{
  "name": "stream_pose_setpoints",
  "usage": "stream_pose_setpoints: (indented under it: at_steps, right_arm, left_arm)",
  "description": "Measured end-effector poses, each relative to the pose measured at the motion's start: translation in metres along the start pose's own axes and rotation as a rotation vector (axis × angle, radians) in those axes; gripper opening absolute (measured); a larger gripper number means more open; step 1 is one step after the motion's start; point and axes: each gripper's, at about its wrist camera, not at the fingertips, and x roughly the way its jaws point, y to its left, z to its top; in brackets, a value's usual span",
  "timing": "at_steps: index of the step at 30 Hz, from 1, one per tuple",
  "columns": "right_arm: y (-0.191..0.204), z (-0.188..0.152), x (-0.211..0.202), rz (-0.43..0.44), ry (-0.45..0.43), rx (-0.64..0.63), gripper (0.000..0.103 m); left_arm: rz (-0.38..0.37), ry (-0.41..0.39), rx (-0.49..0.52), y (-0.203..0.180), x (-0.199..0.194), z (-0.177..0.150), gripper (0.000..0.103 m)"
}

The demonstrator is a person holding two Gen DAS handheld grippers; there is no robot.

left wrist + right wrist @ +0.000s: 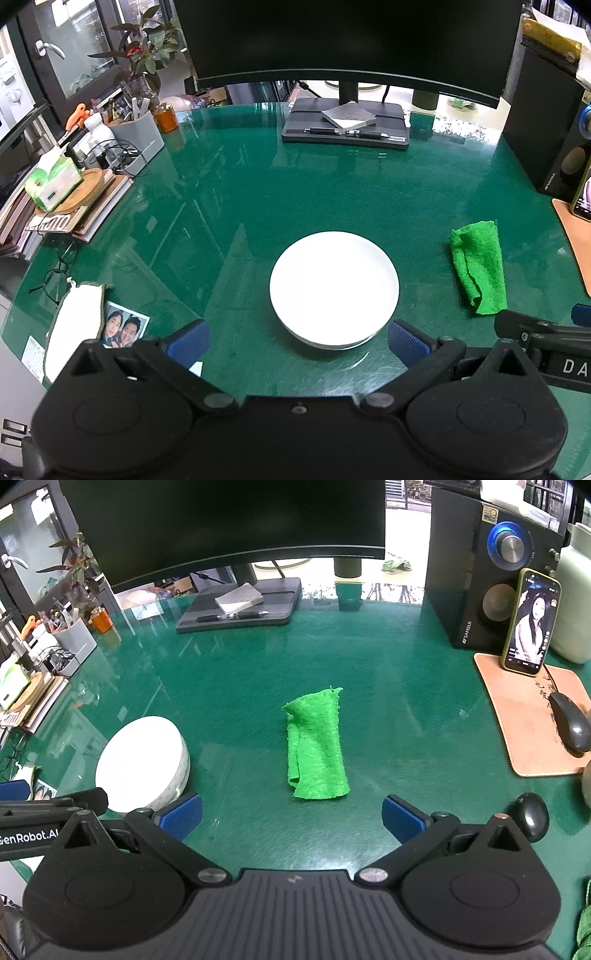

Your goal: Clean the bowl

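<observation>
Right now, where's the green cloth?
The green cloth lies flat on the green desk, centred ahead of the open right tool, with the white bowl to its left and the mouse pad to its right.

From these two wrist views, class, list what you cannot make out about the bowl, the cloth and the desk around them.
- White bowl: inside overexposed in the left wrist view, so any dirt is unreadable; in the right wrist view the left gripper's arm covers its near rim.
- Green cloth: folded, underside hidden in both views.
- Monitor: top cut off by the frame edge.
- Near desk edge: hidden behind each gripper body.
</observation>
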Motion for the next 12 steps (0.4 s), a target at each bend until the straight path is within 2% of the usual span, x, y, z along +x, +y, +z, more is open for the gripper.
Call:
stream_pose_setpoints:
  at_steps: [6, 12]
  right_arm:
    - [-0.0005, -0.0001, -0.0004, -0.002, 0.002, 0.000, 0.103]
    - [-0.0006, 0.0005, -0.0004, 0.000, 0.006, -0.002, 0.103]
  left_arm:
    - [0.013, 0.003, -0.008, 0.0001, -0.0003, -0.0009, 0.103]
    - [0.027, -0.032, -0.001, -0.0014, -0.0080, -0.0019, 0.103]
